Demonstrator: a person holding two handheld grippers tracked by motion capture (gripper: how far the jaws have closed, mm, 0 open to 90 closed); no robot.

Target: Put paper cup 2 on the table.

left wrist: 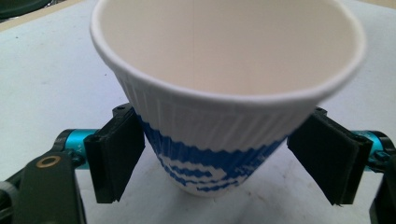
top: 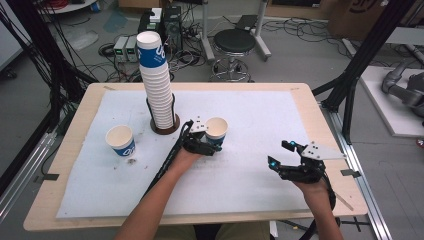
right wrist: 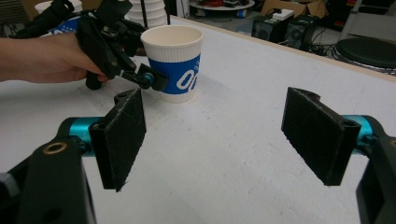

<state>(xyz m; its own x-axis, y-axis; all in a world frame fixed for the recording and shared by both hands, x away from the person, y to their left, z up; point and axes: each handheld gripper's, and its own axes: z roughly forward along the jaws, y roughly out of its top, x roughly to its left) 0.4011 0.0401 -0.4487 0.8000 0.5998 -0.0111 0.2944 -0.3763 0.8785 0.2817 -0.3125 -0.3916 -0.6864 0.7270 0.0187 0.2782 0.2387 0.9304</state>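
- Between the pads of the left gripper (left wrist: 224,158) stands the paper cup (left wrist: 224,93), upright on the white mat (left wrist: 42,84), blue band low.
- The jaws are spread; neither pad presses on the cup's wall, small gaps either side.
- Well apart, the right gripper (right wrist: 212,135) is open, holding nothing.

Black tongs (right wrist: 217,140), teal pivots, flat pads
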